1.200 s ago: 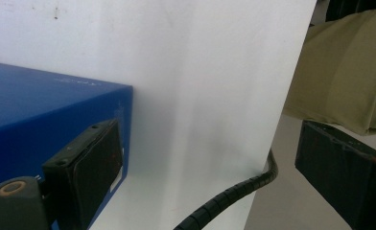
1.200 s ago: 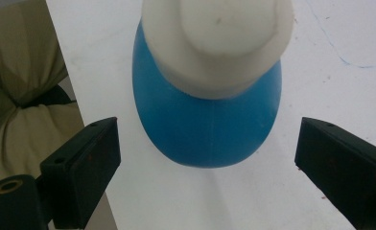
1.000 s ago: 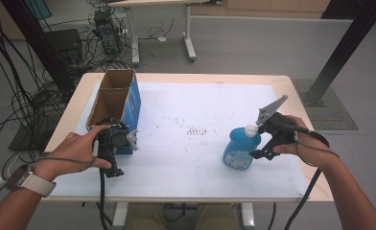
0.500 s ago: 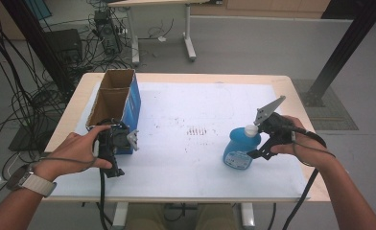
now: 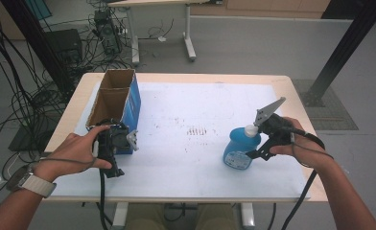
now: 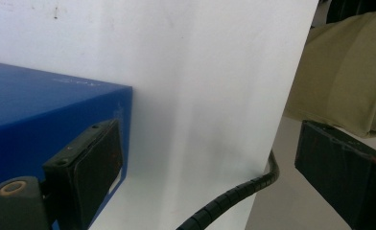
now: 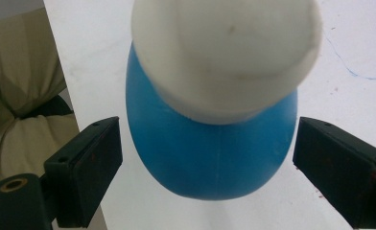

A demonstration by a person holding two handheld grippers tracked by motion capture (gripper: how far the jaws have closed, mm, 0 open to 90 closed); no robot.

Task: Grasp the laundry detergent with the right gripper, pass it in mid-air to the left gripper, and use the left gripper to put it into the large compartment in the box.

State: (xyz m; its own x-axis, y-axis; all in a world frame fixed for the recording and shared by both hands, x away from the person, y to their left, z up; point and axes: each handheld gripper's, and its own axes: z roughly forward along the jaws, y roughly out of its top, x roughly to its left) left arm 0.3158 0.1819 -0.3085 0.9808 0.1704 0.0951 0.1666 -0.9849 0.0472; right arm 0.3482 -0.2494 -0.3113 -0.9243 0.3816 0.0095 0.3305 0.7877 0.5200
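The right claw point(image 7: 205, 158) stands wide, its flat black jaws on either side of a smooth, rounded blue bottle point(image 5: 241, 148) with a white domed cap, clear of its sides; the bottle stands upright on the white sheet near the counter's point(image 5: 176, 78) right front. The left claw point(image 6: 215, 167), also wide, has one jaw flat against the near corner of an open-topped, blue-sided cardboard box point(image 5: 116, 108) at the left.

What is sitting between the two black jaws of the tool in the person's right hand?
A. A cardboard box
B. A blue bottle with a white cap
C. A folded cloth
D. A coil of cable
B: in the right gripper view, the blue bottle with its white cap sits between the open jaws of the right gripper, and neither pad touches it.
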